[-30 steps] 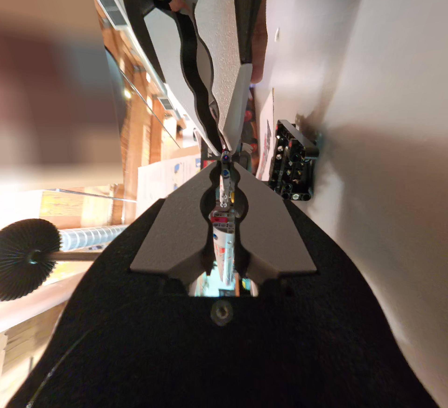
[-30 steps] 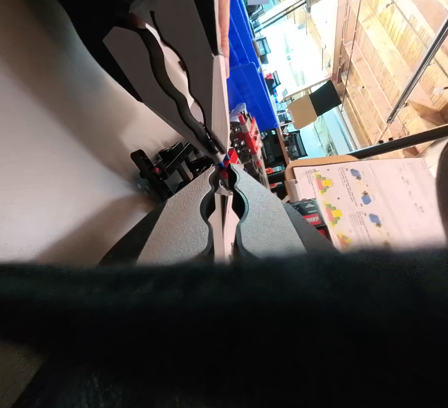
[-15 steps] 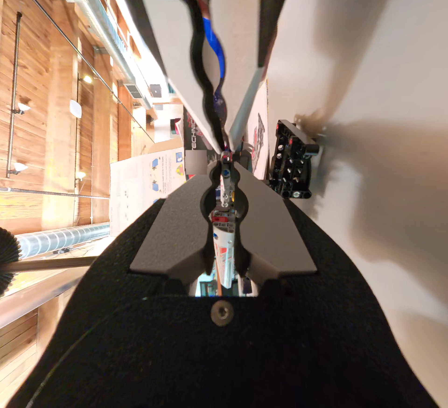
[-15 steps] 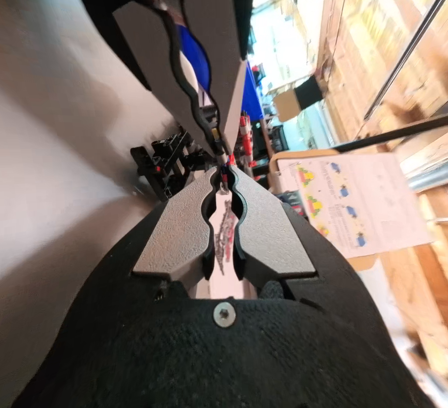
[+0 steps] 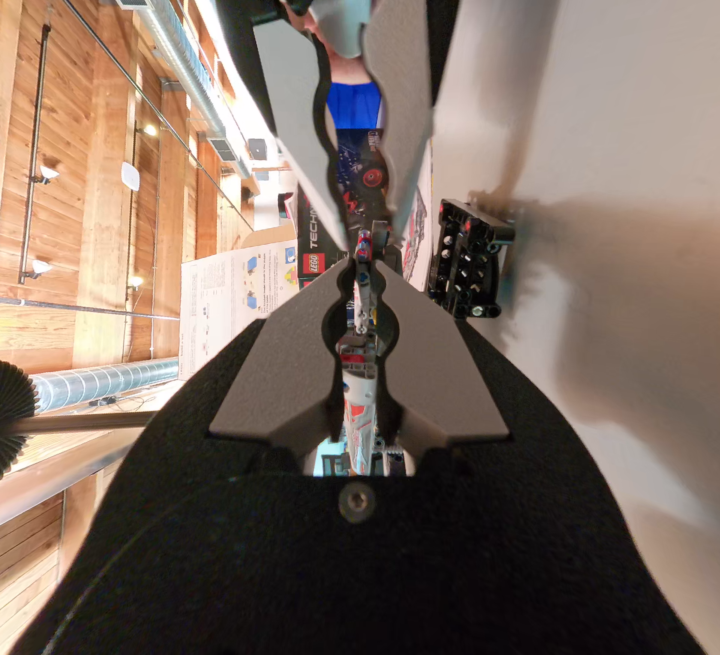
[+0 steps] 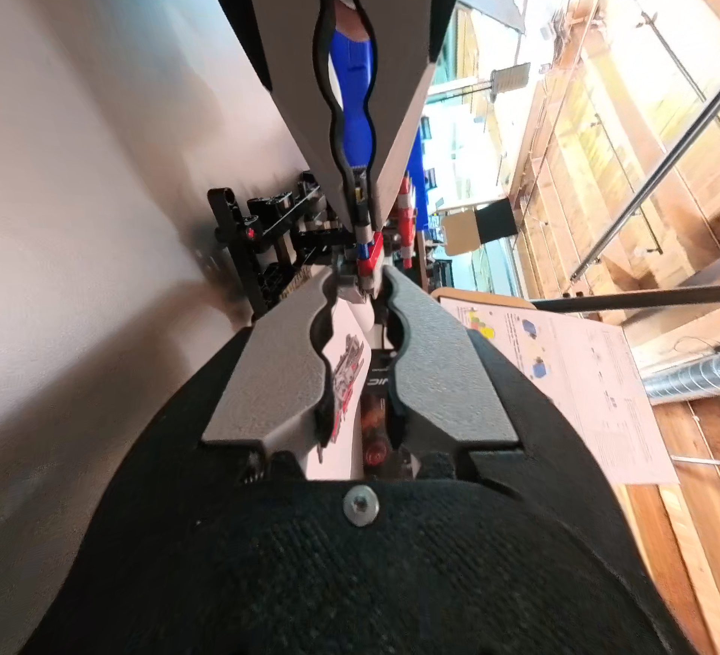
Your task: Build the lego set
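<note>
Slim grey-and-white lego assembly (image 5: 363, 328) clamped in the left tool (image 5: 364, 266), lifted off the white desk (image 5: 623, 130); right tool (image 6: 360, 278) meeting it tip to tip, slightly parted around its red-and-blue end (image 6: 368, 256); black lego frame (image 5: 465, 258) on the desk just beside; set box (image 5: 323, 231) and instruction sheet (image 6: 565, 363) beyond

left wrist view: rolled sideways, table (image 5: 623, 91) at right, close.
right wrist view: rolled sideways, table (image 6: 97, 130) at left, facing back.
shared: black lego frame (image 5: 465, 262) (image 6: 249, 235).
</note>
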The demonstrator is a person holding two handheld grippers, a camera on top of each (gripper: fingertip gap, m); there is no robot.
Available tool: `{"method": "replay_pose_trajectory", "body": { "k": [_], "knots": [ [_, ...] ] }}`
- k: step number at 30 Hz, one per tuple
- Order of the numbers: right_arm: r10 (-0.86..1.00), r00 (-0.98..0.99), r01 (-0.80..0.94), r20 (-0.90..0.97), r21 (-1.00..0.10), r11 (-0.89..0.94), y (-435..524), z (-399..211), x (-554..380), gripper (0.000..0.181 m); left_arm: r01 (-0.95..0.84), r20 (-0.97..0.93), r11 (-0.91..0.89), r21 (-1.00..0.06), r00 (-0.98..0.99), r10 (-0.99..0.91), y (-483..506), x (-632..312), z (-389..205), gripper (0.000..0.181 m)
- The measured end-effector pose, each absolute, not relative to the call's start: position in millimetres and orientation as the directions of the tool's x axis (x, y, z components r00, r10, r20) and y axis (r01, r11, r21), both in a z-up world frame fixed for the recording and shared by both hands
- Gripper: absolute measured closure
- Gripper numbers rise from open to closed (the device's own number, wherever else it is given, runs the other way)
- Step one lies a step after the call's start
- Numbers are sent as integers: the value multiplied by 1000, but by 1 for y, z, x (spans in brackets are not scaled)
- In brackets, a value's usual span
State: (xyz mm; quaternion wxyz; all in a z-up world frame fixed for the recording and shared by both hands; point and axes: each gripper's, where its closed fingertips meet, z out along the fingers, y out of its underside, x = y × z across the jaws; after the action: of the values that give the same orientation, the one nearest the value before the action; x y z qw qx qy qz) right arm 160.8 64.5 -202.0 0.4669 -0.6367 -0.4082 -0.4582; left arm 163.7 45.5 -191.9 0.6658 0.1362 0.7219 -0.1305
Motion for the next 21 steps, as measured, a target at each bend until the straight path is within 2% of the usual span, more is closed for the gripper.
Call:
{"method": "replay_pose_trajectory", "body": {
  "k": [6, 11, 13, 21],
  "knots": [
    [119, 284, 944, 951, -256, -207, 68, -204, 165, 161, 359, -997, 933, -18, -80, 12, 50, 163, -195, 177],
    [122, 262, 948, 957, -233, -215, 69, -205, 166, 164, 344, -996, 939, -24, -85, 6, 52, 164, -197, 177],
    [109, 302, 937, 947, -273, -219, 70, -205, 166, 164, 324, -997, 946, -19, -82, 8, 55, 167, -197, 177],
    [105, 325, 921, 940, -288, -264, 72, -206, 170, 163, 236, -997, 971, 28, -58, 42, 59, 172, -197, 177]
  ]
}}
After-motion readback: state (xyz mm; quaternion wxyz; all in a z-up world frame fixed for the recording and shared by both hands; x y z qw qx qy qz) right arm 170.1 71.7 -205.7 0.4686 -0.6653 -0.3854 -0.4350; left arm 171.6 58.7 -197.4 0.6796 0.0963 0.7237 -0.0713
